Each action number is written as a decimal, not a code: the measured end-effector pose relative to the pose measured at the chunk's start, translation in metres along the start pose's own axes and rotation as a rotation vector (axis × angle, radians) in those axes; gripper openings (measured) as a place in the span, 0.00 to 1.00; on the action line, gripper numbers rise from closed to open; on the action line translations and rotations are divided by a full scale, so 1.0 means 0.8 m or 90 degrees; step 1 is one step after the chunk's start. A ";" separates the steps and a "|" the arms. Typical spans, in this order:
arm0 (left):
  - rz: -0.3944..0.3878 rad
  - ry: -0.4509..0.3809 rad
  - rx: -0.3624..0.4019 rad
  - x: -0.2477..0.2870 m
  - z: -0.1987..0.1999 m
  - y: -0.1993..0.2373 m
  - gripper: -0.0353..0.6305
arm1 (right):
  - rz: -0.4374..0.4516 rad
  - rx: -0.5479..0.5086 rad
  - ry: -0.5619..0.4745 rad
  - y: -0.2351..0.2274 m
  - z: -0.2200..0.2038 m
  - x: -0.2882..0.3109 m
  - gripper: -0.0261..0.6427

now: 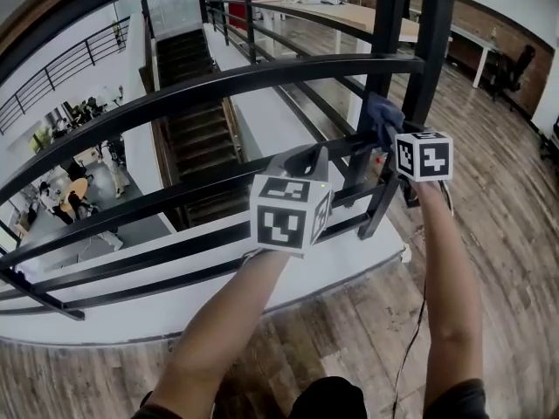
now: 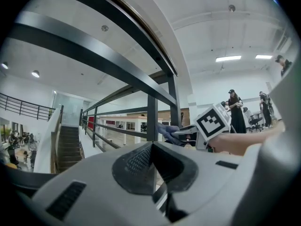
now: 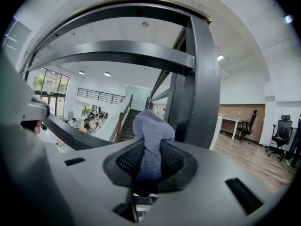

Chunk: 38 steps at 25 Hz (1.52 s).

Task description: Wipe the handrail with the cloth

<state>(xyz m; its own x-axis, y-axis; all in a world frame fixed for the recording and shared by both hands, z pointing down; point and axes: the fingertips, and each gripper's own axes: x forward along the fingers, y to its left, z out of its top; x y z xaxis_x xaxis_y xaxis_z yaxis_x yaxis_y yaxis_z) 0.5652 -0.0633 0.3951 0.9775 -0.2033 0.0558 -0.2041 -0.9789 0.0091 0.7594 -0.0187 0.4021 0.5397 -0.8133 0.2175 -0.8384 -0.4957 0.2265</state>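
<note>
The black metal railing [image 1: 262, 77] has several horizontal bars under a wood-topped handrail [image 1: 35, 20]. My right gripper [image 1: 383, 140] is shut on a blue-grey cloth [image 1: 384, 114], held up beside the railing's upright post [image 1: 430, 59]. In the right gripper view the cloth [image 3: 151, 131] stands out of the right gripper [image 3: 149, 149], just in front of the post [image 3: 200, 79]. My left gripper [image 1: 307, 155] is at a lower bar, left of the cloth. It is shut with nothing in it [image 2: 151, 149], and its view shows the cloth [image 2: 167, 130] ahead.
Beyond the railing a staircase [image 1: 196, 120] drops to a lower floor where people sit [image 1: 74, 195]. I stand on wood flooring [image 1: 515, 234]. Desks [image 1: 367, 14] and office chairs [image 1: 515, 68] are at the back right. Two people [image 2: 235, 109] stand farther off.
</note>
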 end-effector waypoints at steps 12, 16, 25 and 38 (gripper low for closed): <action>-0.011 -0.008 -0.002 0.012 0.002 -0.022 0.06 | -0.063 -0.049 -0.029 -0.021 0.003 -0.007 0.15; 0.008 -0.014 -0.010 -0.011 -0.004 0.000 0.06 | -0.051 -0.071 -0.094 0.030 0.021 -0.038 0.15; 0.049 -0.024 -0.016 -0.110 -0.037 0.058 0.06 | 0.053 -0.019 -0.162 0.190 0.010 -0.116 0.15; 0.188 0.001 -0.003 -0.324 -0.152 0.212 0.06 | 0.188 -0.007 -0.107 0.471 -0.069 -0.134 0.15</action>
<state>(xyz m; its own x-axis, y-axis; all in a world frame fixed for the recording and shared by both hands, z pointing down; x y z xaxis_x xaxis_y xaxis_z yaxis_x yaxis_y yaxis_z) 0.2710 -0.1741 0.5034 0.8759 -0.4789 0.0588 -0.4796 -0.8775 -0.0026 0.3900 -0.1016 0.5165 0.2531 -0.9605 0.1153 -0.9550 -0.2291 0.1884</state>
